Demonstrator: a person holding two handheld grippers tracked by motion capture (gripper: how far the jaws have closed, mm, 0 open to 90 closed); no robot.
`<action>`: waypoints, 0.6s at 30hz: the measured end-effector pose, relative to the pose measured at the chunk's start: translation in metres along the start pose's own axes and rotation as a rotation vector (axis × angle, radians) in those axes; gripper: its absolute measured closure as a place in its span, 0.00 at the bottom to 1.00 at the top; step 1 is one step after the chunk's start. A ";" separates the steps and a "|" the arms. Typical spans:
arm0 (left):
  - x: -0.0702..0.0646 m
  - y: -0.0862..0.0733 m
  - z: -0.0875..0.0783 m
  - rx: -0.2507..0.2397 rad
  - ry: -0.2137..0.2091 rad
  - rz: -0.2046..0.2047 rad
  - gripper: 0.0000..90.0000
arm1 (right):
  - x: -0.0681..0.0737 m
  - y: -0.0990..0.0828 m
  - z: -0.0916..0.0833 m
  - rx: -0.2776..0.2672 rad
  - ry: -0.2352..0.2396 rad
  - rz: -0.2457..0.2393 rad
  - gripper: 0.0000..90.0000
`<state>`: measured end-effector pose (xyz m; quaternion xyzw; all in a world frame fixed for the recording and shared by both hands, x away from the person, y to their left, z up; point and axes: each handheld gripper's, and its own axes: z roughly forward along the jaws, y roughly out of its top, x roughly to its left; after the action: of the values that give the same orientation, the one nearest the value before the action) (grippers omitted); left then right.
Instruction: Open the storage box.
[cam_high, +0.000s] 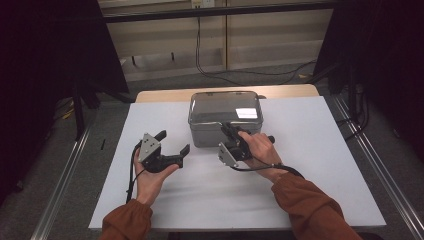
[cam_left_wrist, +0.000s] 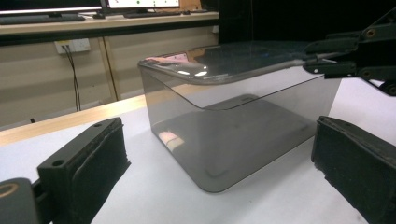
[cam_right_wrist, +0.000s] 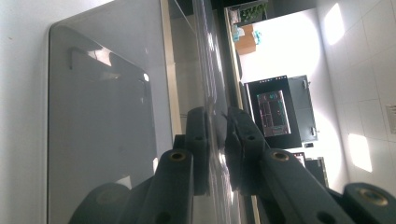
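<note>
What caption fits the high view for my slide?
Right claw pinches the near rim of the smoky clear box on the white table; left claw waits open beside it.

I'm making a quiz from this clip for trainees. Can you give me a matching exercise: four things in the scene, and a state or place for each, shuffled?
Things:
1. left gripper
2. right gripper
3. smoky clear box
4. white sheet

States or places:
A. covers the tabletop
B. jaws open, nothing between them
C. stands on the sheet at the far middle, its lid on top
D. jaws shut on the lid's near edge

Pairs: 1-B, 2-D, 3-C, 4-A
</note>
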<state>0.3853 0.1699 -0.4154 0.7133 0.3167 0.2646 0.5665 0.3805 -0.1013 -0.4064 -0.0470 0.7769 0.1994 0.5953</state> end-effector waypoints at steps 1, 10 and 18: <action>0.001 0.001 0.002 0.003 -0.003 0.001 0.03 | -0.001 0.000 0.000 -0.001 -0.001 -0.003 0.89; 0.005 0.014 0.020 -0.015 0.003 -0.002 0.04 | -0.011 0.003 0.002 -0.008 -0.016 0.006 0.89; 0.008 0.021 0.041 -0.017 0.018 0.075 0.04 | -0.016 0.003 0.002 -0.011 -0.016 0.004 0.89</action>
<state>0.4240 0.1459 -0.4041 0.7176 0.2923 0.2947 0.5593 0.3861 -0.1007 -0.3916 -0.0473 0.7710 0.2054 0.6009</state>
